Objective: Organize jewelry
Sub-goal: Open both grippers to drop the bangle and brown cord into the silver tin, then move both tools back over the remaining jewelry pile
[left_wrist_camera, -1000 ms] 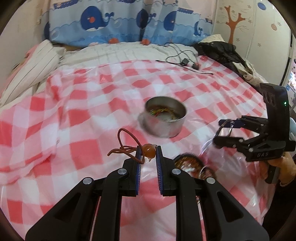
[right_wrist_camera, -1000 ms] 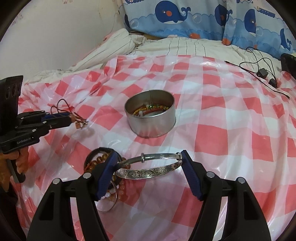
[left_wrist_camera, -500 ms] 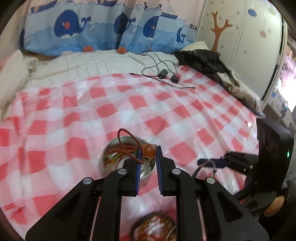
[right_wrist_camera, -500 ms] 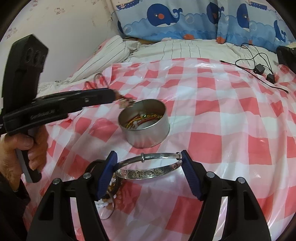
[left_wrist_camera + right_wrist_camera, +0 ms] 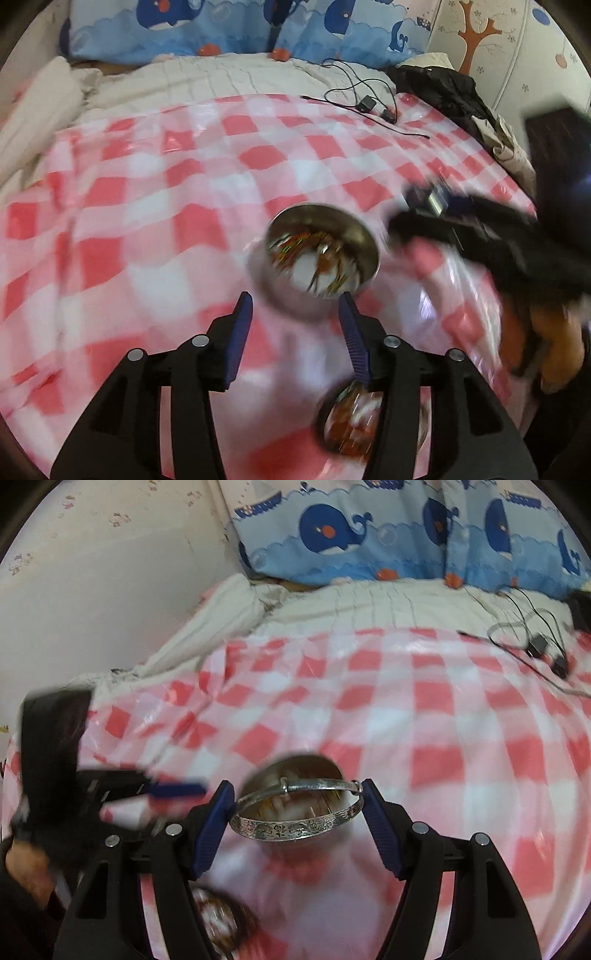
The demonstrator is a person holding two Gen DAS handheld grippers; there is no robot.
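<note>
Your right gripper is clamping the engraved silver bangle flat, directly over the round metal tin, so it's nearer. Your left gripper, jaws just spreading, is sitting empty beside the tin.

Little room around the tin, open cloth beyond

Ahead of the left gripper, whose jaws have just been opening with nothing between them, the round tin blocks the way; the right gripper, clamped on the silver bangle, crowds its right, and blurred, probably beaded bracelets lie below; the checked cloth leftward lies bare.
</note>
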